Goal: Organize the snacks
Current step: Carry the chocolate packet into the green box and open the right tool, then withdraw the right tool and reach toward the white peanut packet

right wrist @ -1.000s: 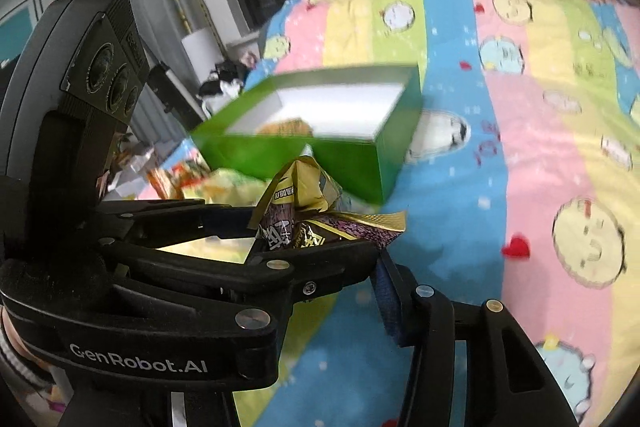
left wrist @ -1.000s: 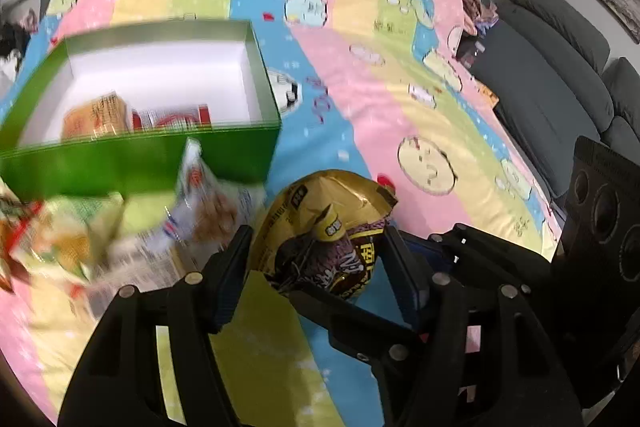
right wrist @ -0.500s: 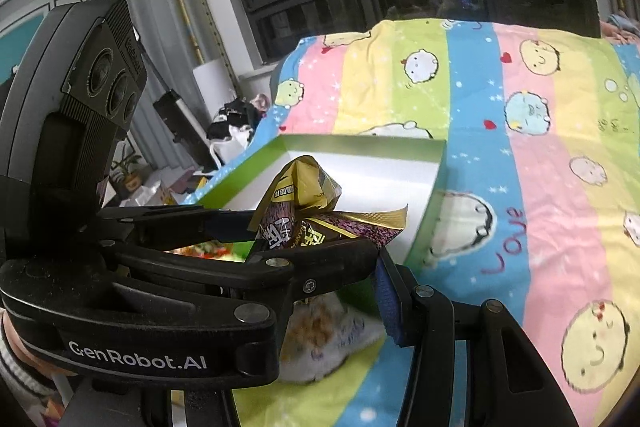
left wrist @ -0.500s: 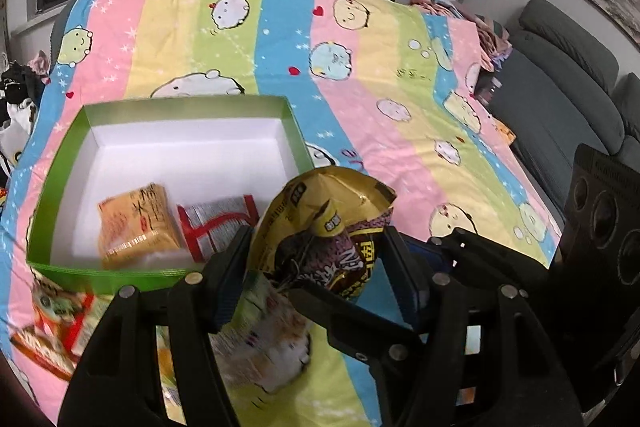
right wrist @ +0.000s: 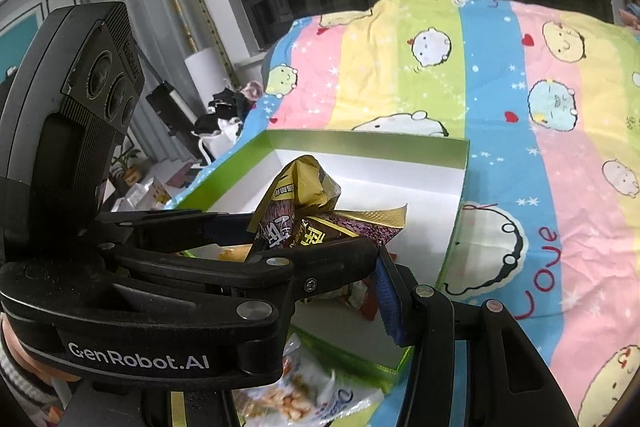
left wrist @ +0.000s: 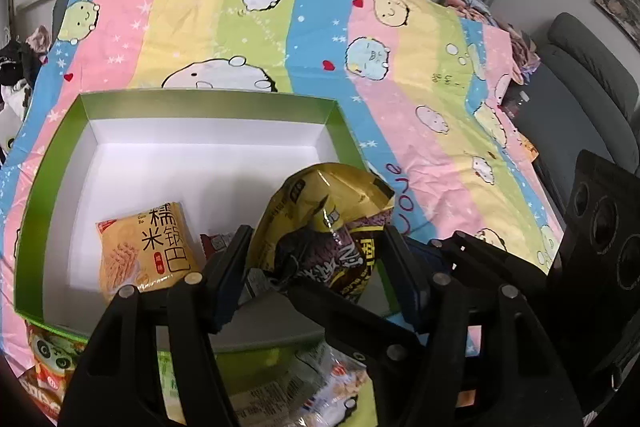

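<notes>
A crumpled gold and dark-brown snack bag (left wrist: pixel 320 227) hangs above the near right part of a green box (left wrist: pixel 208 99) with a white inside. My left gripper (left wrist: pixel 314 243) is shut on the bag, one finger on each side. My right gripper (right wrist: pixel 316 239) grips the same bag (right wrist: pixel 312 211) from the right; its blue-padded finger (right wrist: pixel 386 291) shows, and its other finger is hidden behind the left gripper. An orange rice-cracker pack (left wrist: pixel 148 251) and a red-and-white packet (left wrist: pixel 216 241) lie in the box (right wrist: pixel 360 143).
The box sits on a striped cartoon bedspread (left wrist: pixel 400 115). Loose snacks lie before its near wall: a clear bag (left wrist: pixel 320 387) and a panda packet (left wrist: pixel 48 355). A grey sofa (left wrist: pixel 580 87) is to the right, dark windows behind, clutter at the bed's left (right wrist: pixel 228 107).
Both grippers carried the snack bag forward together, from over the loose snacks to above the box. The box now sits lower and nearer in both views. Neither grip changed.
</notes>
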A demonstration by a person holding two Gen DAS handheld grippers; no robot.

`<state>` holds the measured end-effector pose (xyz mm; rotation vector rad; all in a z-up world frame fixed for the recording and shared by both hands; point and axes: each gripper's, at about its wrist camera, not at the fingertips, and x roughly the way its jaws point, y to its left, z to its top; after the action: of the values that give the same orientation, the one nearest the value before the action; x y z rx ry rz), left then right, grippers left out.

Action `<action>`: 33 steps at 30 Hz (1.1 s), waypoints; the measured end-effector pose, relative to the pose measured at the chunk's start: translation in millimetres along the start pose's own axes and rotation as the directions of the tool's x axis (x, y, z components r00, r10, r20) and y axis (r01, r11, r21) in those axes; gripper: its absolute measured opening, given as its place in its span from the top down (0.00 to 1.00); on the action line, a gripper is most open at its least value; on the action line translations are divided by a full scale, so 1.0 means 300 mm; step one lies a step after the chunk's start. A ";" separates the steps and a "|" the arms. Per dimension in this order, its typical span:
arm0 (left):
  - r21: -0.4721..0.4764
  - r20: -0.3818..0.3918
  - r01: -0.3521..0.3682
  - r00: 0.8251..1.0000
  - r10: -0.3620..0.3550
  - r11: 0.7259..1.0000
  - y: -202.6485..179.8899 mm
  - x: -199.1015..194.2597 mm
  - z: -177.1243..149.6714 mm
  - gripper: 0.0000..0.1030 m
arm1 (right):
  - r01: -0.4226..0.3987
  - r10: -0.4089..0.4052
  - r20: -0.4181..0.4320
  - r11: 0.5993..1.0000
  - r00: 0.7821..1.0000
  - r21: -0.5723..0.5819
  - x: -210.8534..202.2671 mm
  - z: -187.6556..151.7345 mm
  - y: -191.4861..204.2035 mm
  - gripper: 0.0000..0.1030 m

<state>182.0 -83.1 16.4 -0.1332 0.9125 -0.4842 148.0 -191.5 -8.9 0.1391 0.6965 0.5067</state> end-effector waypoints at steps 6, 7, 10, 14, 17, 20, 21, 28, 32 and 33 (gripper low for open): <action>-0.010 -0.022 -0.007 1.000 0.006 1.000 0.011 0.035 0.000 0.35 | 0.022 -0.022 -0.030 1.000 0.999 0.007 0.041 -0.001 -0.015 0.49; -0.008 -0.024 -0.010 1.000 0.010 1.000 0.009 0.038 -0.001 0.35 | 0.028 -0.028 -0.033 1.000 0.999 0.005 0.044 -0.001 -0.015 0.49; 0.003 -0.023 -0.021 0.999 0.022 1.000 0.002 0.041 -0.001 0.24 | 0.038 -0.038 -0.041 0.999 0.998 0.007 0.045 -0.003 -0.017 0.47; 0.010 -0.004 -0.034 0.999 0.034 0.999 -0.002 0.025 0.004 0.16 | 0.055 -0.055 -0.029 0.998 0.998 0.013 0.023 0.000 -0.018 0.41; 0.017 0.010 -0.046 0.999 0.046 0.999 -0.007 0.000 0.003 0.14 | 0.067 -0.067 -0.016 0.998 0.998 0.013 -0.003 0.003 -0.013 0.39; 0.028 0.023 -0.052 0.998 0.051 0.998 -0.020 -0.027 -0.005 0.12 | 0.087 -0.087 -0.004 0.996 0.996 0.015 -0.040 -0.001 -0.007 0.34; 0.031 0.026 -0.054 0.998 0.053 0.998 -0.024 -0.032 -0.007 0.10 | 0.091 -0.091 0.001 0.996 0.996 0.015 -0.052 -0.005 -0.005 0.33; 0.035 0.045 -0.057 0.997 0.055 0.998 -0.052 -0.092 -0.050 0.02 | 0.115 -0.115 0.022 0.993 0.993 0.019 -0.152 -0.044 0.020 0.26; 0.040 0.053 -0.052 0.997 0.050 0.998 -0.063 -0.136 -0.091 0.02 | 0.110 -0.110 0.015 0.994 0.994 0.017 -0.198 -0.069 0.037 0.23; 0.036 0.056 -0.049 0.997 0.046 0.998 -0.064 -0.147 -0.100 0.02 | 0.110 -0.110 0.010 0.994 0.994 0.013 -0.207 -0.077 0.042 0.22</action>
<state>129.2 -77.1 36.1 -0.0906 0.8502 -0.4510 87.5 -211.9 13.1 0.1139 0.6925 0.3957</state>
